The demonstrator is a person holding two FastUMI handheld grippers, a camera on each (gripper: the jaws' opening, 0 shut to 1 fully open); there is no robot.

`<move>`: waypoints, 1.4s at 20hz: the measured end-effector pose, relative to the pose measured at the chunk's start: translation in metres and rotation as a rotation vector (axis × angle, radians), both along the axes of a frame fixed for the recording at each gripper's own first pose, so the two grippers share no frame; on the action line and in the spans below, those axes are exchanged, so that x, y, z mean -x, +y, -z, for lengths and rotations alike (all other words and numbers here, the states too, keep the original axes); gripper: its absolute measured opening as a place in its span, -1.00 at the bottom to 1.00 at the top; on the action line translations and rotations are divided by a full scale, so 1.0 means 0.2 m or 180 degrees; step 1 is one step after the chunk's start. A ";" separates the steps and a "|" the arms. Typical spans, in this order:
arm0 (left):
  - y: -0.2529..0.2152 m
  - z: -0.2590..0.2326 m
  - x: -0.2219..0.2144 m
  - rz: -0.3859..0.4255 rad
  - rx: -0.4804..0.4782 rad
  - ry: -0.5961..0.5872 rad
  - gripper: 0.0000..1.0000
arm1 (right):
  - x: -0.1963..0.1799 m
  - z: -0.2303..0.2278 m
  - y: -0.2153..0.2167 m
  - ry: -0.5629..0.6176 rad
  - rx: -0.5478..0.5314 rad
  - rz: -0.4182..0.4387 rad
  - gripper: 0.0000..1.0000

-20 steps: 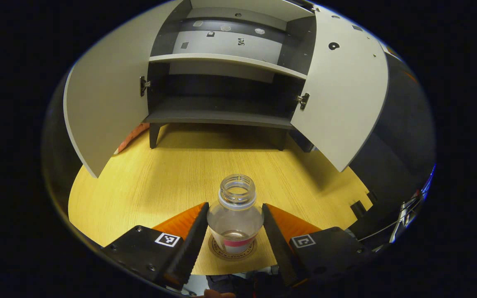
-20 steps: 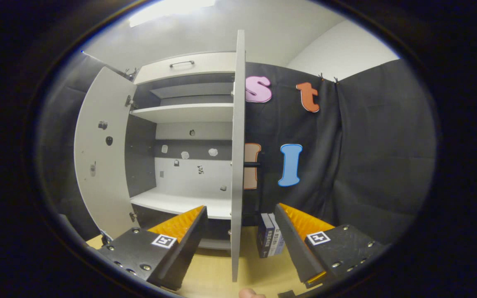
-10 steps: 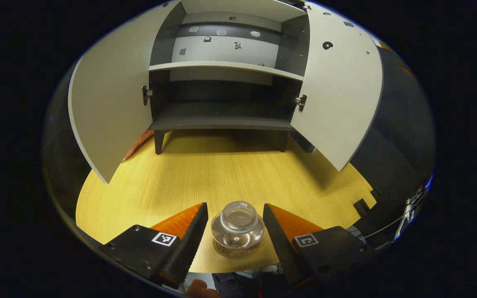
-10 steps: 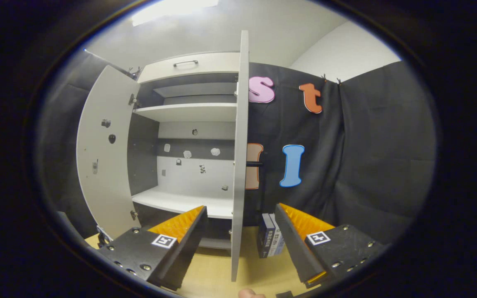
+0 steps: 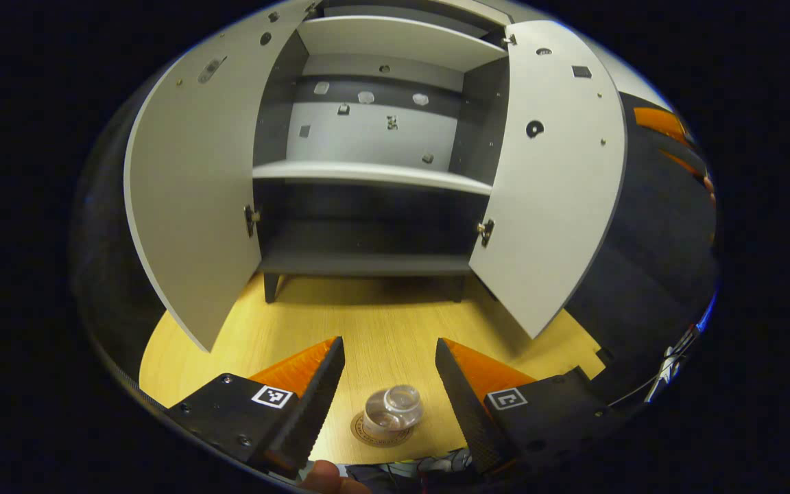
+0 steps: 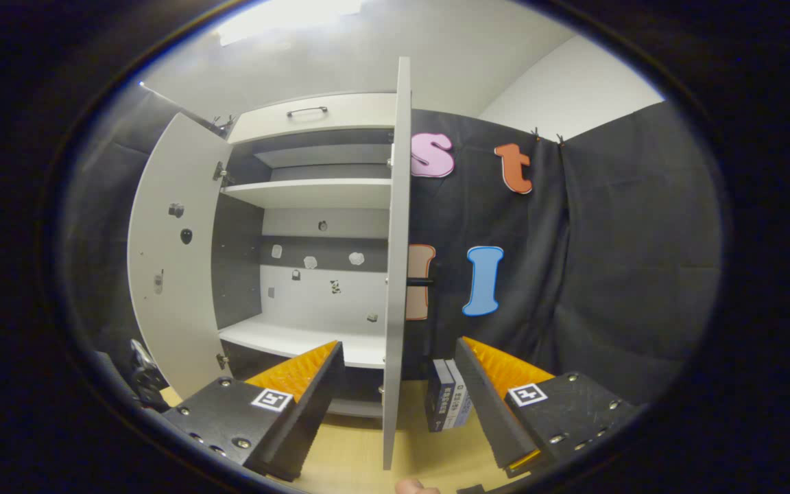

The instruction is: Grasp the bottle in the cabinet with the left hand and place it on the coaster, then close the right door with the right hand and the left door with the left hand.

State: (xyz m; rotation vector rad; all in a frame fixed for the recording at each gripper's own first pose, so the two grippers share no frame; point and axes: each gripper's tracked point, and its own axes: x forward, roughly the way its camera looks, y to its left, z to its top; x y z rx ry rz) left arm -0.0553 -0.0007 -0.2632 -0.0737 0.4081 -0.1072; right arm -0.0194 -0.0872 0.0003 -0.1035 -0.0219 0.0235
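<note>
A clear uncapped bottle (image 5: 393,409) stands upright on the round brown coaster (image 5: 366,433) near the table's front edge. My left gripper (image 5: 388,394) hangs open above it, fingers apart from the glass on both sides. The cabinet (image 5: 374,171) stands at the back with its left door (image 5: 193,185) and right door (image 5: 549,178) swung wide. In the right gripper view, my right gripper (image 6: 398,387) is open, and the right door (image 6: 396,261) shows edge-on between its fingers, farther off. The left door (image 6: 172,261) stands open at the left there.
The wooden table (image 5: 367,329) stretches from the cabinet's feet to the coaster. A small stack of boxes (image 6: 447,394) stands on the table right of the right door. A dark piece of the other gripper (image 6: 140,374) shows at the lower left of the right gripper view.
My left gripper has let go of the bottle and risen, pulling back, so the bottle now looks small on the coaster. The right gripper has barely shifted.
</note>
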 end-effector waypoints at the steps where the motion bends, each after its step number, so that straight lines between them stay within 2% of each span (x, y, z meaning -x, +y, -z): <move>1: 0.00 -0.10 -0.02 -0.0027 0.0006 -0.0119 0.76 | 0.00 -0.01 -0.02 -0.0029 0.0004 0.0030 0.97; 7: 0.08 -0.67 -0.13 -0.0241 -0.0086 -0.0778 0.75 | -0.04 -0.04 -0.13 -0.0083 0.0030 0.0241 0.97; 11: 0.14 -0.93 -0.08 -0.0464 -0.0116 -0.0967 0.75 | -0.08 -0.07 -0.20 -0.0140 0.0045 0.0399 0.97; 13: 0.20 -1.04 -0.05 -0.0607 -0.0113 -0.1046 0.87 | -0.11 -0.08 -0.23 -0.0146 0.0034 0.0450 0.97; 19: 0.40 -1.18 0.00 -0.0948 -0.0199 -0.1243 0.91 | -0.20 -0.04 -0.22 -0.0080 0.0026 0.0457 0.97; 23: 0.52 -1.17 0.03 -0.1141 -0.0246 -0.1230 0.91 | -0.21 -0.04 -0.20 -0.0100 0.0081 0.0416 0.94; 24: 0.54 -1.16 0.03 -0.1166 -0.0236 -0.1218 0.91 | -0.21 -0.04 -0.18 -0.0104 0.0091 0.0385 0.93; 25: 0.56 -1.16 0.03 -0.1185 -0.0217 -0.1206 0.82 | -0.21 -0.04 -0.17 -0.0103 0.0102 0.0351 0.94; 26: 0.57 -1.16 0.03 -0.1203 -0.0191 -0.1200 0.91 | -0.21 -0.04 -0.15 -0.0103 0.0109 0.0321 0.93; 28: 0.59 -1.16 0.02 -0.1232 -0.0131 -0.1207 0.92 | -0.21 -0.04 -0.11 -0.0099 0.0118 0.0258 0.93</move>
